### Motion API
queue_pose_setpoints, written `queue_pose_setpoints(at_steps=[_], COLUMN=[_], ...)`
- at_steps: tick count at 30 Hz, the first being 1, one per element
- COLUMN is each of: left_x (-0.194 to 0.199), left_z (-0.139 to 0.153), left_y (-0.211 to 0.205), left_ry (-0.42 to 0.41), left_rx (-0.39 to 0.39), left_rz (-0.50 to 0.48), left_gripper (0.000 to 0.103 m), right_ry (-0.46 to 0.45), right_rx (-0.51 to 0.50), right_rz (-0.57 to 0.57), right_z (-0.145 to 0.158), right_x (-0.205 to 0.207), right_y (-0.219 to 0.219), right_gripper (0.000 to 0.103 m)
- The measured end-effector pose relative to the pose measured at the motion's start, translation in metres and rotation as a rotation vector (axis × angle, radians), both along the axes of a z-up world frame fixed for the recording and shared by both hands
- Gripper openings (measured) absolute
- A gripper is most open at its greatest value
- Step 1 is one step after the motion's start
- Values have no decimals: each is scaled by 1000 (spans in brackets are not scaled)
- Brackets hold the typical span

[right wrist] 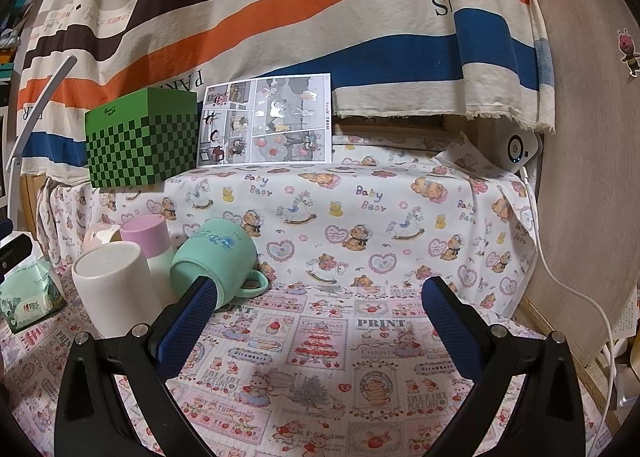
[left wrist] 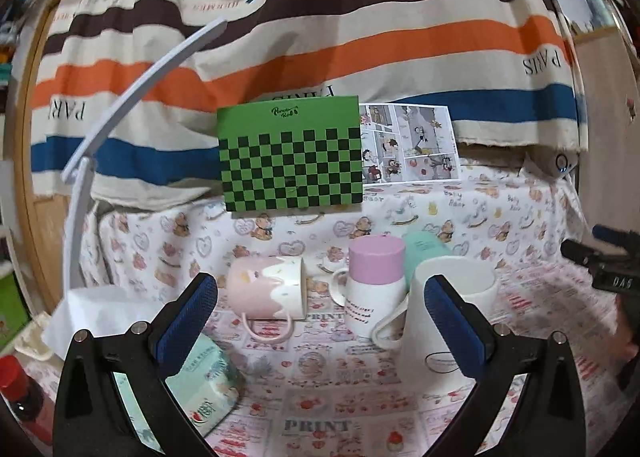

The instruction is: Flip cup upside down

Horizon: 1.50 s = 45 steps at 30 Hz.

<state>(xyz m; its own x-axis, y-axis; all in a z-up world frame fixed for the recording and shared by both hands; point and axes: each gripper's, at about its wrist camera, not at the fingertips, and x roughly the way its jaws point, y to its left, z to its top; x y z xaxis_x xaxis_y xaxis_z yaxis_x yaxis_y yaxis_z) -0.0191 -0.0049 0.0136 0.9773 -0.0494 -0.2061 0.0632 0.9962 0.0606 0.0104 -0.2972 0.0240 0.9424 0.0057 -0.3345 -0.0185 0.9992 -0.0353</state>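
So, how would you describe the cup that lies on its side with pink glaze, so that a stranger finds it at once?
Start at the green checkered box standing at the back of the table. Just in front of it stands a cluster of cups; the pink cup is the leftmost. Only it has pink glaze with a white dripping band near the rim, and it lies on its side, mouth turned toward the lilac-topped cup.

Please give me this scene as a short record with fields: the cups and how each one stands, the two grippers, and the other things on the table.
pink cup: lying on its side, handle toward the camera
white cup: upside down
pink-and-white cup: upside down, between the others
mint cup: tilted, leaning, not flat
left gripper: open, holding nothing
right gripper: open, holding nothing
back of table: green checkered box, comic sheet
left side: tissue pack
cover: printed cloth
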Motion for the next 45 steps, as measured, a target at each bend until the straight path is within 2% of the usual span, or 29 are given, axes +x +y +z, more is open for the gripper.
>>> queue_pose_setpoints(at_steps=[6, 9, 12, 23, 30, 45], left_x=[0, 11, 19, 9, 11, 9], left_z=[-6, -11, -14, -12, -12, -12], left_y=[3, 5, 2, 5, 8, 6], left_ry=[18, 97, 144, 98, 104, 101], left_rx=[-32, -70, -53, -59, -66, -62], left_rz=[-8, -10, 13, 36, 70, 67], left_gripper=[103, 103, 103, 103, 103, 103], right_ry=[0, 1, 0, 0, 0, 0], right_rx=[-2, -4, -10, -10, -10, -10], right_rz=[1, 6, 14, 13, 13, 13], right_z=[0, 0, 0, 0, 0, 0], right_x=[0, 0, 0, 0, 0, 0], right_y=[1, 2, 4, 4, 3, 3], right_gripper=[103, 103, 103, 103, 103, 103])
